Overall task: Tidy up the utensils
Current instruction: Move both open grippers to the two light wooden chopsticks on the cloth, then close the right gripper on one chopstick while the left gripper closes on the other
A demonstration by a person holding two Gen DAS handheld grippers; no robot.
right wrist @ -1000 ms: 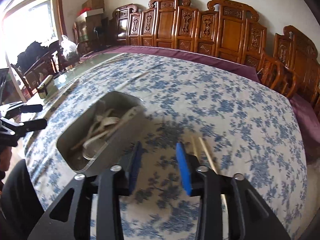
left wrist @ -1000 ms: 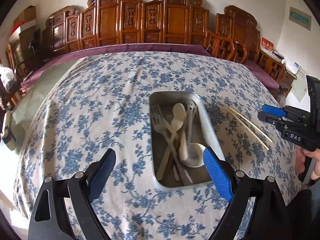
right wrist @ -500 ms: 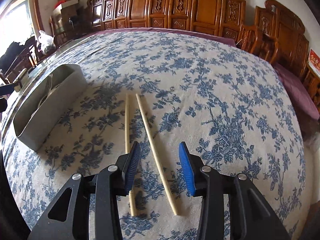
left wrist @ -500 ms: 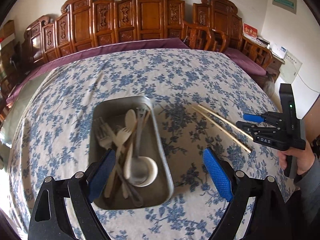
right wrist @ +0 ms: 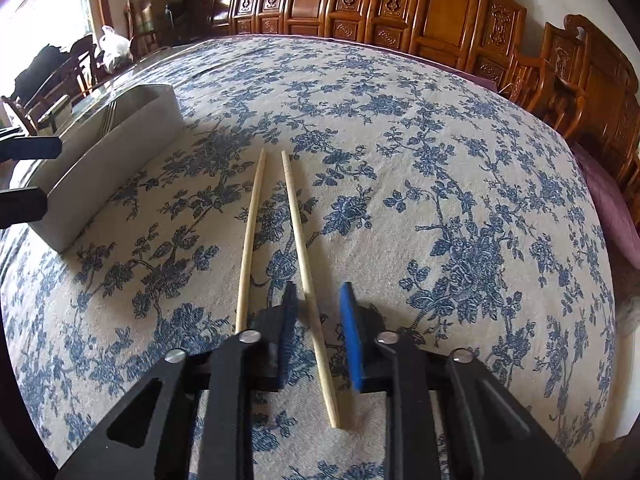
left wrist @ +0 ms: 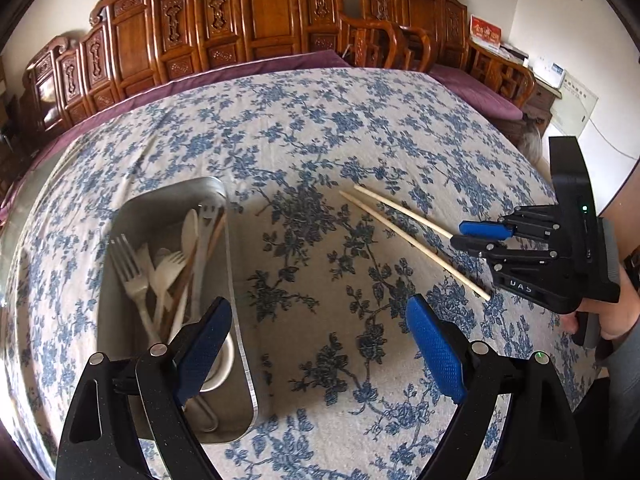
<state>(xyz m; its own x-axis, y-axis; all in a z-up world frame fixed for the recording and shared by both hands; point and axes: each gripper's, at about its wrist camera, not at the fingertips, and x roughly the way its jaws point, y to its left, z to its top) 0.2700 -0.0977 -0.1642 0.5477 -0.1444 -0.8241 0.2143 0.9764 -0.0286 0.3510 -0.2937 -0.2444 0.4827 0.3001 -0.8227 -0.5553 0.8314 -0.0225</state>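
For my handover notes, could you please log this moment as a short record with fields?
surface: table with blue floral cloth
tray: metal tray holding forks and spoons
chopsticks: two chopsticks, loose on the cloth, outside the tray
right gripper: jaws open, straddling one chopstick, not closed on it
left gripper: jaws wide open, empty, by the tray

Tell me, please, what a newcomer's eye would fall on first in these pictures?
Probably the two pale chopsticks lying side by side on the blue-flowered tablecloth, with the right claw open and low over them, one stick running between its fingers. Next comes the metal tray to their left, holding a jumble of forks and spoons, with the open left claw above its near end.
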